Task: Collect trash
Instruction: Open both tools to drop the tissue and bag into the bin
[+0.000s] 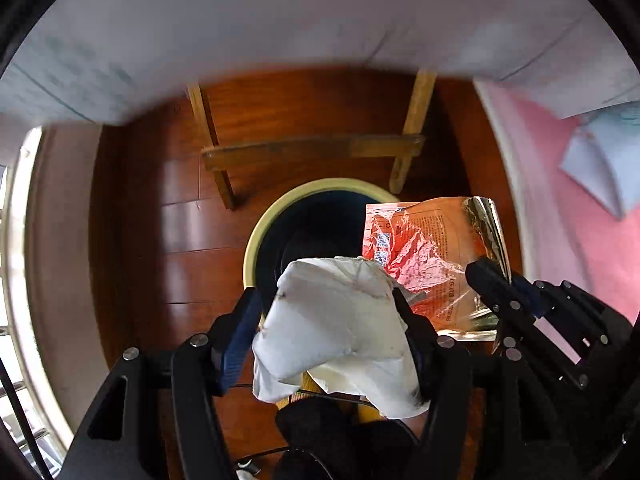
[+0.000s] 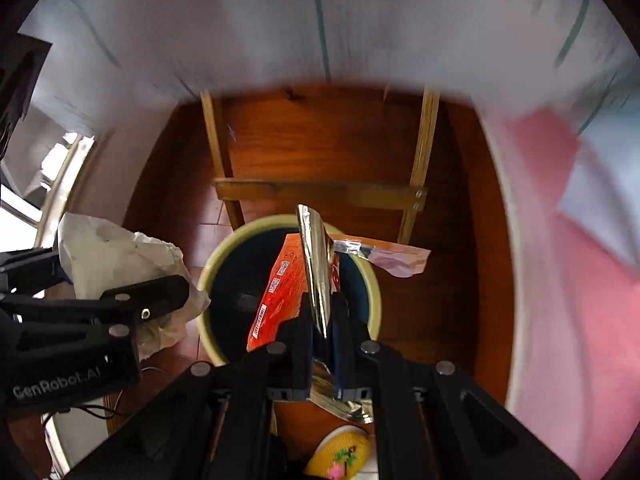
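Left wrist view: left gripper (image 1: 326, 312) clamping crumpled white tissue (image 1: 336, 328) above round bin (image 1: 252, 248). Right gripper (image 2: 324, 316) pinching orange foil wrapper (image 2: 280, 288) over bin.

A reddish-brown wooden plank floor (image 1: 192, 220) carries everything here. Directly below and just ahead of the tongs stands a round bin (image 1: 256, 236) with a pale yellow-green rim and dark inside. Farther ahead of the tongs, light wooden legs and a crossbar (image 1: 312, 150) rest on the floor. Behind the tongs lies a thin black cable (image 2: 96, 410).
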The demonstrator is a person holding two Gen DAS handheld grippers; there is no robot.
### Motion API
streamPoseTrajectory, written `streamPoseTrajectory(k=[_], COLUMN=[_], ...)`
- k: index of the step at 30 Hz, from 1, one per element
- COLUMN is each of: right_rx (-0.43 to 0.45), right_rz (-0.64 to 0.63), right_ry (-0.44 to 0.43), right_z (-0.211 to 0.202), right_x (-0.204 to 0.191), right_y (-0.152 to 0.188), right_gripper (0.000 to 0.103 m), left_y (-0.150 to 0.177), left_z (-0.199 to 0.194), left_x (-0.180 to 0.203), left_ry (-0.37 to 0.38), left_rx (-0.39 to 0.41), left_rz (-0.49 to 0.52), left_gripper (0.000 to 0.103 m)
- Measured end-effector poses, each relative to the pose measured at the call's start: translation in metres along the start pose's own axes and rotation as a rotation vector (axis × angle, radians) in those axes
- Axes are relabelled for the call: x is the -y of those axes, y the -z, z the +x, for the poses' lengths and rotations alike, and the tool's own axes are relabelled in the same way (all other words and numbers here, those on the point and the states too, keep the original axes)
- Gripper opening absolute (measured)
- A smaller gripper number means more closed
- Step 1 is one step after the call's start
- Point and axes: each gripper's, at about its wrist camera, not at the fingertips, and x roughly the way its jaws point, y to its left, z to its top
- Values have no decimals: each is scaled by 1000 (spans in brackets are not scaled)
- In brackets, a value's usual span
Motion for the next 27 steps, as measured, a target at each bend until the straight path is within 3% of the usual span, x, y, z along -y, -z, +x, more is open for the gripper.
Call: streamPoseTrajectory(k=[4,9,11,13,14,15,18,27], right_rx=[-17,-43,-61,-70,-68,-65,-64,-71], right_rz=[33,98,123,140,146,147,142,176], right_ry=[-7,-56,-68,-81,-83,-81,-62,-31], right_z=[36,64,73,77,77,77,73,30], right_x=[6,15,20,21,22,23,21,25], right_y=[7,10,10,9,8,8,5,-2], right_gripper=[8,14,19,36,41,48,52,53], left_y=[-2,-8,-10,-13,-15,-15,-18,-18], left_z=[40,58,64,67,67,66,65,27], left_x=[-2,-6,-7,-9,-9,-10,-12,-8], left_ry=[-20,-27,-35,-42,-49,-55,-51,-35], left_rx=[-6,-1,-6,-3,-2,4,9,38], left_rz=[14,22,25,26,26,26,32,37], left_gripper=[65,72,76,86,98,102,102,102])
